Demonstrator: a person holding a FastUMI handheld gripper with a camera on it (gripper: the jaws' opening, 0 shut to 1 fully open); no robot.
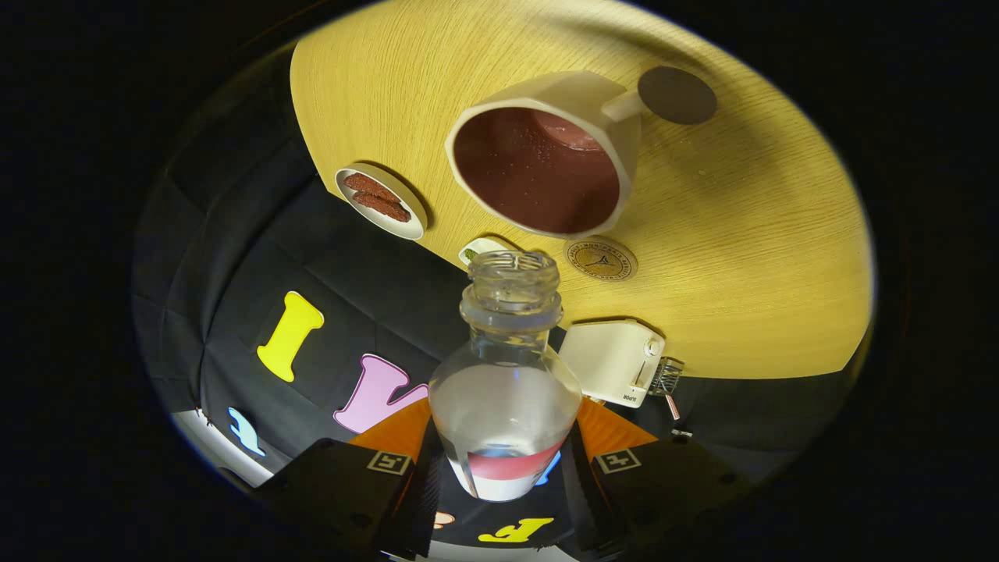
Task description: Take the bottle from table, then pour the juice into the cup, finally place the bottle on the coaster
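We grip the bottle [505,390] tight between both fingers of our gripper [506,468]; the cup [546,160] ahead looks full, so next we find the coaster [677,94] beyond it

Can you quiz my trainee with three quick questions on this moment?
1. True or false: the tongs clamp the clear glass bottle.
2. The uncapped bottle mouth points toward: A) the white faceted cup B) the white toaster C) the small white dish of dark biscuits.
3. Fill in: the round cork coaster lies between the cup and the ____.

Key: 1 true; 2 A; 3 toaster.
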